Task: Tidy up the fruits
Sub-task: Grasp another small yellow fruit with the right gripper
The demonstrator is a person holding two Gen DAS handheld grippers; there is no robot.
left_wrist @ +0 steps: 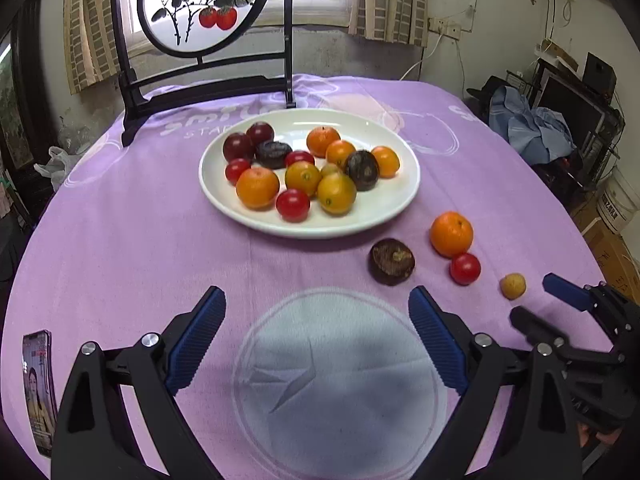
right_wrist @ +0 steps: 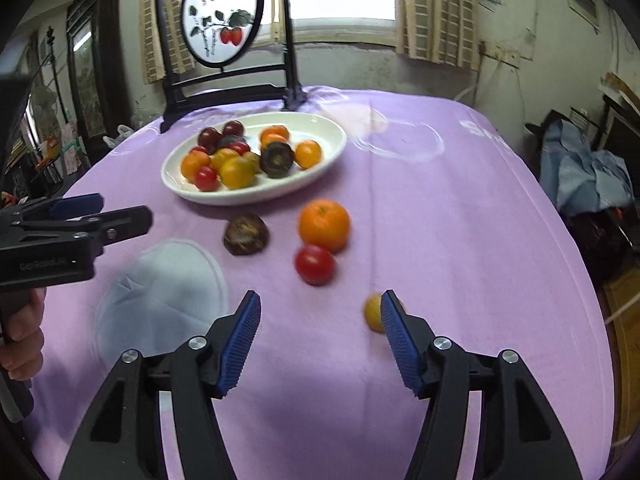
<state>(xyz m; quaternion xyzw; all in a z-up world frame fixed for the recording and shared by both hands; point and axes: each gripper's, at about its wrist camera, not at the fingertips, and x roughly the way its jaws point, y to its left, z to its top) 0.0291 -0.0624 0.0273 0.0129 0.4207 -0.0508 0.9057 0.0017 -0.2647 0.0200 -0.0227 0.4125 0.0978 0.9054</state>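
Observation:
A white plate (left_wrist: 384, 216) (right_wrist: 320, 160) holds several oranges, tomatoes and dark fruits. On the purple cloth beside it lie an orange (left_wrist: 451, 234) (right_wrist: 324, 225), a red tomato (left_wrist: 465, 268) (right_wrist: 315, 265), a dark brown fruit (left_wrist: 391, 261) (right_wrist: 245, 234) and a small yellow fruit (left_wrist: 513, 286) (right_wrist: 373, 313). My left gripper (left_wrist: 316, 336) (right_wrist: 116, 210) is open and empty, near the table's front. My right gripper (right_wrist: 320, 340) (left_wrist: 532, 300) is open and empty; its right finger (right_wrist: 400, 340) partly hides the yellow fruit.
A dark wooden stand with a round painted screen (left_wrist: 204, 4) (right_wrist: 222, 20) stands behind the plate. A phone (left_wrist: 38, 388) lies at the front left of the table. A pale round patch (left_wrist: 340, 380) marks the cloth. Clutter lines the room's right side.

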